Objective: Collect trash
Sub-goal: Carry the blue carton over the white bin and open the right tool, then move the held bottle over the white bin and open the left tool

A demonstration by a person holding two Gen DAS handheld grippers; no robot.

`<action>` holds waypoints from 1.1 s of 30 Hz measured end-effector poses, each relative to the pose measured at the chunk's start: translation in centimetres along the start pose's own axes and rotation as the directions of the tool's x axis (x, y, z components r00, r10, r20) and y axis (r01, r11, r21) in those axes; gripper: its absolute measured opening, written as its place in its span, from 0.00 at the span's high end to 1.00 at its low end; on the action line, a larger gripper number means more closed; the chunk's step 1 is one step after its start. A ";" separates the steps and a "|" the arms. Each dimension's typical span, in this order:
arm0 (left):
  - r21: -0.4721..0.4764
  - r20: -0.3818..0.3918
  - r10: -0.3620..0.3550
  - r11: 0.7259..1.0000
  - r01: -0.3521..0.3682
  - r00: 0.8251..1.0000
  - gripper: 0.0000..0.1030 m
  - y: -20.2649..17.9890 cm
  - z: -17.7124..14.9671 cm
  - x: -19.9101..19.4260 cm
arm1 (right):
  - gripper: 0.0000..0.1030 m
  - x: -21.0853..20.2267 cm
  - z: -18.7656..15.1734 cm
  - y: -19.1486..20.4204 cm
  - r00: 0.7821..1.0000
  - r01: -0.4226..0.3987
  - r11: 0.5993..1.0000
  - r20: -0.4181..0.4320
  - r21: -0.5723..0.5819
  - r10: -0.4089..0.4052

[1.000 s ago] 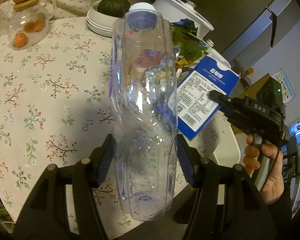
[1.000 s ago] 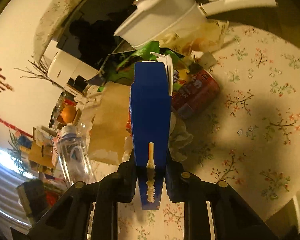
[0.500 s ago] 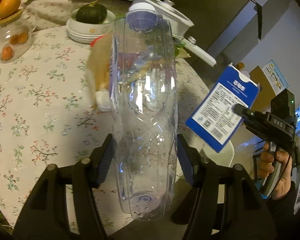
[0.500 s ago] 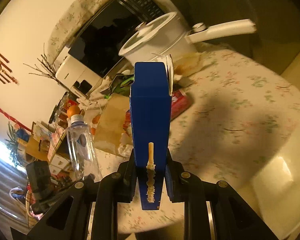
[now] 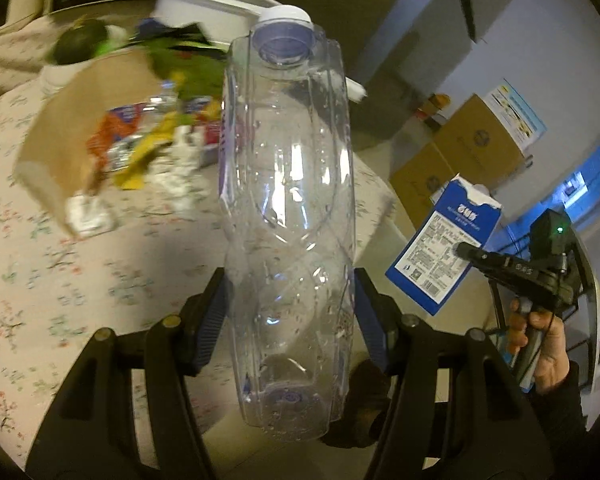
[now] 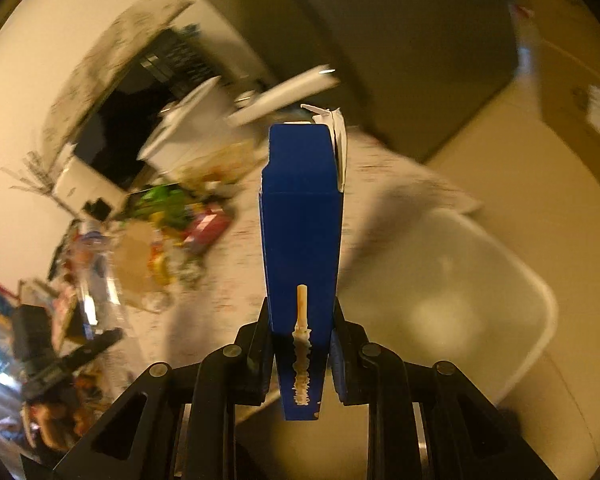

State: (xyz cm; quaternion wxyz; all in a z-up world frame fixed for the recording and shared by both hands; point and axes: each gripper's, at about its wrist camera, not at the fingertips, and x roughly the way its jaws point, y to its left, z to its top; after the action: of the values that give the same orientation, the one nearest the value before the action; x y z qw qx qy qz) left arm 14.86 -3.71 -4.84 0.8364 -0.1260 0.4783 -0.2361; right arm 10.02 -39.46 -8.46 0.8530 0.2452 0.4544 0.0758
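Left tool (image 5: 290, 308) clamps clear bottle (image 5: 286, 208) upright. Right tool (image 6: 302, 344) pinches blue carton (image 6: 302, 240); white bin (image 6: 500, 280) just beyond, right. Neither dropped yet. Wrappers (image 5: 148, 148) remain on counter (image 5: 60, 264), ahead-left.

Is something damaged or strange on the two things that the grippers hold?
The blue carton in the right gripper has its top flap torn open, with white paper sticking out. The clear plastic bottle in the left gripper looks intact, with droplets inside.
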 end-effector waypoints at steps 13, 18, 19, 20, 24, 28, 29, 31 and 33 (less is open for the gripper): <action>0.101 -0.073 -0.053 0.993 0.060 0.996 0.40 -7.3 -0.2 6.0 | 0.77 2.8 -1.2 -8.6 0.977 0.186 0.976 -0.126 0.117 -0.171; 0.129 -0.092 -0.048 0.990 0.060 0.995 0.40 -8.7 -0.8 7.2 | 0.73 4.7 -1.5 -8.5 0.962 0.228 0.968 -0.178 0.107 -0.207; 0.130 -0.095 -0.051 0.989 0.063 0.994 0.40 -8.8 -0.8 7.4 | 0.73 4.9 -1.6 -8.6 0.961 0.230 0.967 -0.182 0.110 -0.207; 0.131 -0.100 -0.052 0.989 0.065 0.994 0.40 -9.0 -0.8 7.7 | 0.70 4.9 -1.7 -8.6 0.960 0.232 0.967 -0.187 0.110 -0.209; 0.114 -0.102 -0.076 0.990 0.088 0.992 0.40 -9.9 -0.7 8.8 | 0.57 3.9 -1.3 -8.1 0.964 0.224 0.969 -0.167 0.102 -0.205; 0.122 -0.095 -0.096 0.987 0.107 0.991 0.40 -11.2 -0.9 10.1 | 0.51 2.6 -1.2 -7.9 0.969 0.219 0.971 -0.141 0.096 -0.204; 0.127 -0.093 -0.100 0.986 0.111 0.991 0.40 -11.6 -0.9 10.6 | 0.50 2.1 -1.2 -7.8 0.969 0.221 0.971 -0.134 0.089 -0.208; 0.132 -0.094 -0.109 0.984 0.120 0.990 0.40 -12.4 -1.0 11.8 | 0.49 1.2 -1.2 -7.8 0.969 0.224 0.971 -0.120 0.080 -0.214; 0.135 -0.097 -0.112 0.983 0.125 0.989 0.39 -13.0 -1.2 13.0 | 0.47 0.3 -1.2 -8.0 0.971 0.224 0.971 -0.104 0.080 -0.215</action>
State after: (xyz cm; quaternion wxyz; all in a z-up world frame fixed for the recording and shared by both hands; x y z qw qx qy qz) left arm 15.84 -21.57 -9.42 0.8056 -0.0842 0.4888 -0.3241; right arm 8.48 -45.89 -13.16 0.8218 0.2281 0.5214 -0.0285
